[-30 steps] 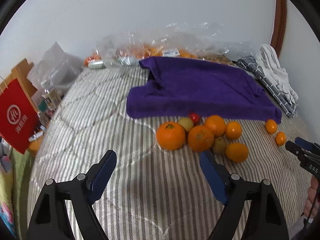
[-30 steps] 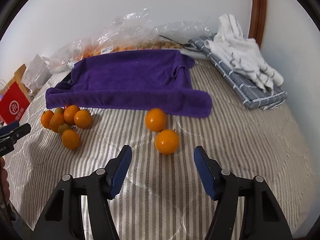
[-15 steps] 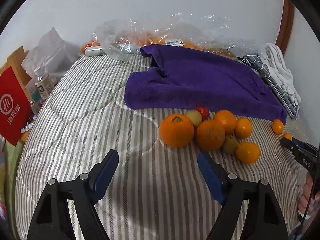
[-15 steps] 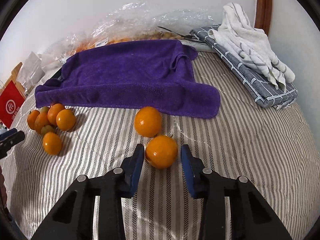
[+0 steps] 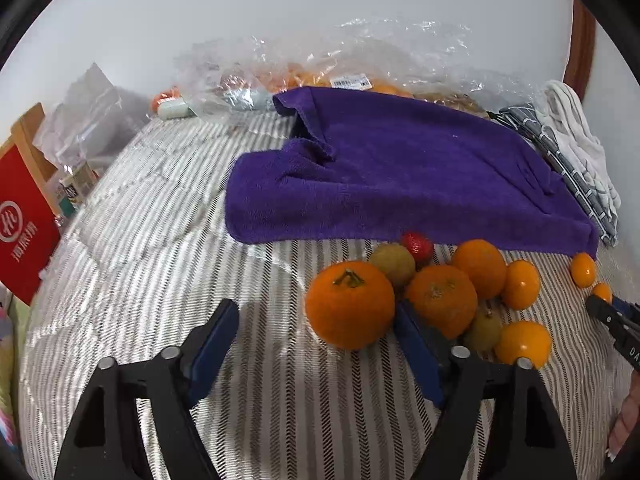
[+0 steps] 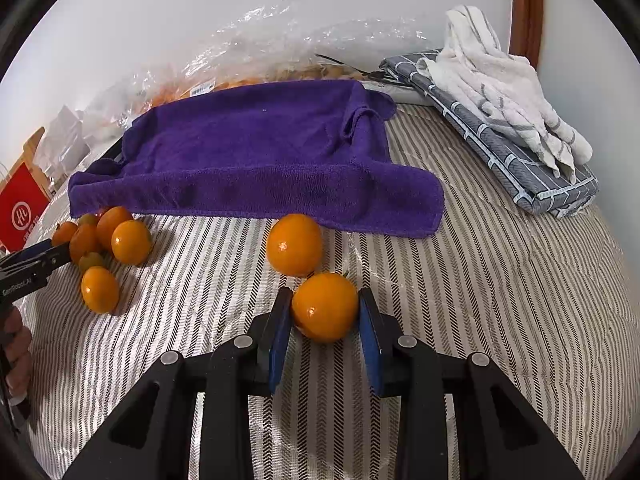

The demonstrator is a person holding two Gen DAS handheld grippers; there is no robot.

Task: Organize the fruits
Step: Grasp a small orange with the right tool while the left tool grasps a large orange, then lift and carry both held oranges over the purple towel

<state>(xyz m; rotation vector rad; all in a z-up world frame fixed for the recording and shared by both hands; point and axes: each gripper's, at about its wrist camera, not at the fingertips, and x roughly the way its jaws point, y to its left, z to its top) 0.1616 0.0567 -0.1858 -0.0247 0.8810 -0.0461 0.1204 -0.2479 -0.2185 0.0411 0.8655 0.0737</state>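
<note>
A pile of fruit lies on the striped bed below a purple towel (image 5: 400,176): a large orange (image 5: 350,304), a second orange (image 5: 440,300), smaller oranges, greenish fruits and a red one (image 5: 418,246). My left gripper (image 5: 314,309) is closing, its jaws still apart around the large orange, which sits close to the right finger. My right gripper (image 6: 326,298) is shut on a small orange (image 6: 325,306) resting on the bed. Another small orange (image 6: 294,244) lies just beyond it.
Clear plastic bags (image 5: 340,64) with more oranges lie against the wall behind the towel. A folded grey cloth (image 6: 512,152) with a white towel (image 6: 500,76) on it sits at the right. A red paper bag (image 5: 22,224) stands off the bed's left edge.
The right jaws went from open to shut on the small orange. My left gripper moved forward and down to the fruit pile, so the large orange now sits between its narrowing jaws.
</note>
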